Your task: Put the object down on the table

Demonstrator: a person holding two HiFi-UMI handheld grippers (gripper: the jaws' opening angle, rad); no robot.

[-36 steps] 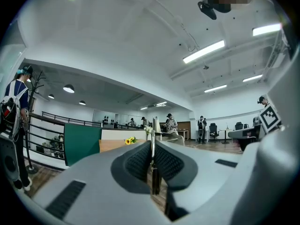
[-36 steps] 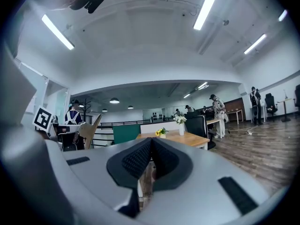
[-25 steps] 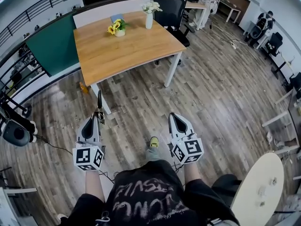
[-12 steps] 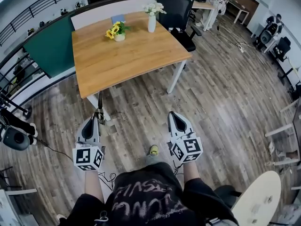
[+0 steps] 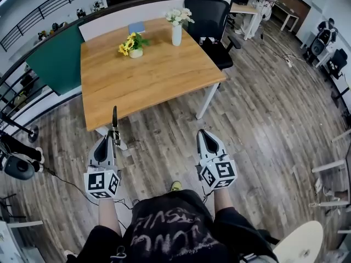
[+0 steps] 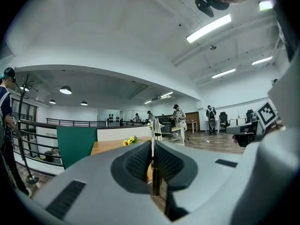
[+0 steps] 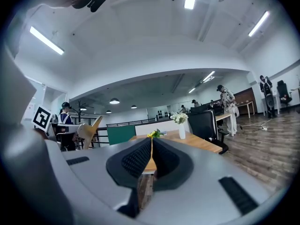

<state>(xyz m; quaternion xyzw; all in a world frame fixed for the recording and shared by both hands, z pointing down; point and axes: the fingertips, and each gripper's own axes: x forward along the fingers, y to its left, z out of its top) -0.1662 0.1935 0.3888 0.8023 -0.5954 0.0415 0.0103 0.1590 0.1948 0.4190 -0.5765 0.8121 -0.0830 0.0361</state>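
Between our left jaws: a slim dark stick-like object [image 5: 114, 125], pinched at its lower end and poking out past the left gripper [image 5: 111, 139]. The pads are closed down on it, and only its thin edge keeps them apart.
Where it sits: over the wood floor [image 5: 258, 119], just short of the table [image 5: 153, 75]. From the head view its tip overlaps the near edge. It's not on the tabletop yet.
Right gripper [image 5: 202, 134]: pads pressed together with nothing in them, held level beside the left one.
What the object is: honestly we can't tell, it's too thin and dark.
How it'll handle (our guess): light and stiff, with no sag along its length. It's narrow enough that it could swivel between the pads, and a knock against the table edge would probably twist it.
Where to hold it: the end grip looks fine for carrying. We reckon a hold nearer the middle would be steadier.
On the table: a vase of white flowers [image 5: 176, 32] and a small pot of yellow flowers [image 5: 133, 44], both toward the far side.
Writing: the marker cubes [image 5: 102, 183] show black-and-white squares, no words. The pale lettering on our dark shirt [image 5: 170, 229] is too warped to read. We see no brand on the object.
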